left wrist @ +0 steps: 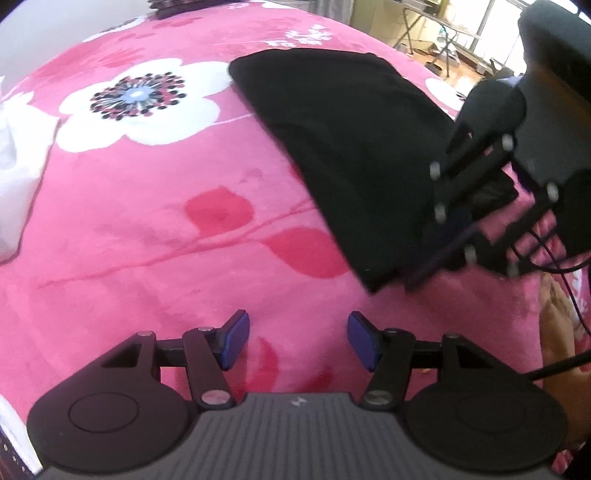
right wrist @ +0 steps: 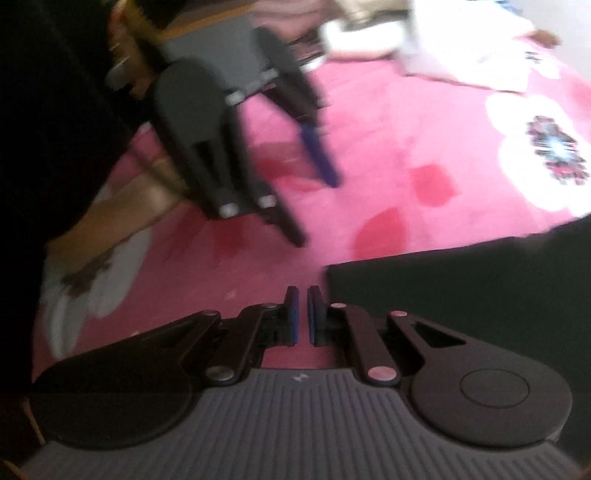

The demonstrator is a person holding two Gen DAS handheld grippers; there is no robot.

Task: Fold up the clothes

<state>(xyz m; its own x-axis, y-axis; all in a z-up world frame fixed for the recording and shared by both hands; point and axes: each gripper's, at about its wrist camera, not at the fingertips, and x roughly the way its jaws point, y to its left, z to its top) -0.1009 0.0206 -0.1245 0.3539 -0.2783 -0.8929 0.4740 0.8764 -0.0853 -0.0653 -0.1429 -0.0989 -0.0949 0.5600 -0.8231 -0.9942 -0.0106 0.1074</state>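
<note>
A folded black garment [left wrist: 343, 155] lies on a pink flowered blanket [left wrist: 147, 221], running from the upper middle of the left wrist view down to the lower right, its near corner well above the left gripper [left wrist: 297, 339]. That gripper's blue pads [left wrist: 233, 341] stand apart over bare blanket with nothing between them, and open pink cloth spreads across the whole left half of the frame. The right gripper [left wrist: 424, 269] comes in from the right edge onto the garment's lower end; this view does not show its tips clearly. The right wrist view shows that gripper's pads [right wrist: 293, 317] nearly closed, gripping nothing, just left of the garment's straight edge at lower right. Only this view shows white cloth [right wrist: 461, 40] at the top right. Only the left wrist view shows a bright room with folding furniture [left wrist: 436, 33] at upper right.
</note>
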